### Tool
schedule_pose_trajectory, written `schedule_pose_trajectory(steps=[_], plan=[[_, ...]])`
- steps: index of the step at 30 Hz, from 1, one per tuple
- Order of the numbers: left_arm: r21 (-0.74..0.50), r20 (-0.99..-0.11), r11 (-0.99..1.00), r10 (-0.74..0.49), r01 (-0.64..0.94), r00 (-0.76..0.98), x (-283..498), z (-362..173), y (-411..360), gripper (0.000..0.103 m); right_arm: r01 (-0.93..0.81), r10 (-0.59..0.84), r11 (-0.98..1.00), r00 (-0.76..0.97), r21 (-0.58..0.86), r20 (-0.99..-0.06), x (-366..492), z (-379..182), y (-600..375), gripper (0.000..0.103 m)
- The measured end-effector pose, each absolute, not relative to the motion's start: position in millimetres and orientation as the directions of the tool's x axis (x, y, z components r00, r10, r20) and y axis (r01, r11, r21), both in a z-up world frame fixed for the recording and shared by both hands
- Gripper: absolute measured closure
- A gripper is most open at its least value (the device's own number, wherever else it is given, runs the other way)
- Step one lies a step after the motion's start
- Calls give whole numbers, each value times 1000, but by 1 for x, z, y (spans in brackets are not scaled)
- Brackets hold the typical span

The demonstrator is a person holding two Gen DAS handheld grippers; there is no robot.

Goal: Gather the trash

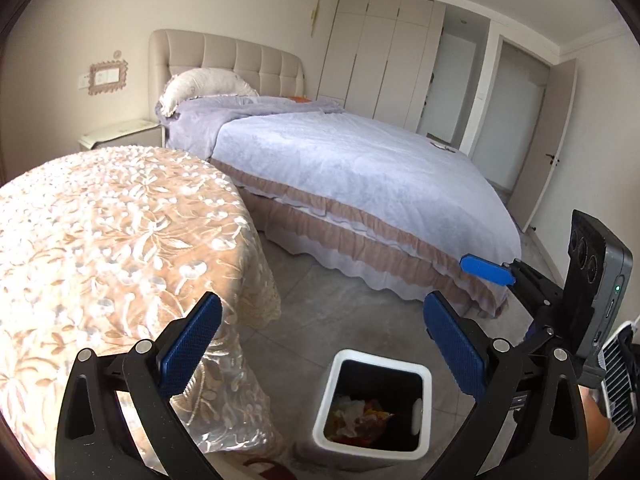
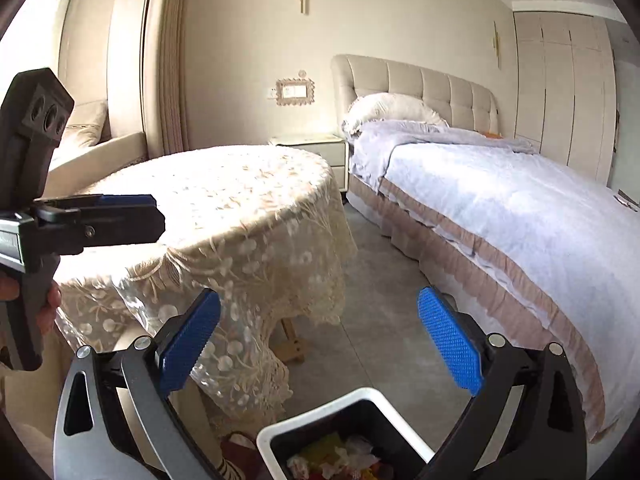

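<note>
A white square trash bin (image 1: pixel 424 376) stands on the grey floor, holding crumpled white, yellow and red trash (image 1: pixel 358 414). My left gripper (image 1: pixel 324 340) is open and empty, above and just behind the bin. The bin also shows at the bottom of the right wrist view (image 2: pixel 304 416) with the trash (image 2: pixel 340 460) inside. My right gripper (image 2: pixel 320 336) is open and empty above the bin. Each gripper appears in the other's view: the right one (image 1: pixel 486 270) at the right edge, the left one (image 2: pixel 120 220) at the left edge.
A round table with a floral lace cloth (image 1: pixel 104 240) stands left of the bin. A bed with a lilac cover (image 1: pixel 360 168) runs along the right. A nightstand (image 2: pixel 316 148) sits by the headboard. Grey floor (image 2: pixel 380 280) lies between table and bed.
</note>
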State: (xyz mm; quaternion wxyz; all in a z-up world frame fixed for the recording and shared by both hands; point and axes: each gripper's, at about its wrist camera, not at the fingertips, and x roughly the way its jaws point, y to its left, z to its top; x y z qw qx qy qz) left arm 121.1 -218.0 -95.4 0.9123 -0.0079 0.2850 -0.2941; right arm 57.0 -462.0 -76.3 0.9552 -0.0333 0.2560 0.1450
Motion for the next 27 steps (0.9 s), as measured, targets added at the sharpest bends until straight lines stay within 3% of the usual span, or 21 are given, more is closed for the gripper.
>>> schedule_pose_trajectory(steps=[11,27], plan=[[-84,-426,932,-352,351,833,111,-44,-126,5,-399,365,917,847,-9,-386,86,-21,-383,4],[-8,-400,986,-155,165,903,91,-4,-18,5,-485,445,874,818,-21,-364,105,14,-247,4]])
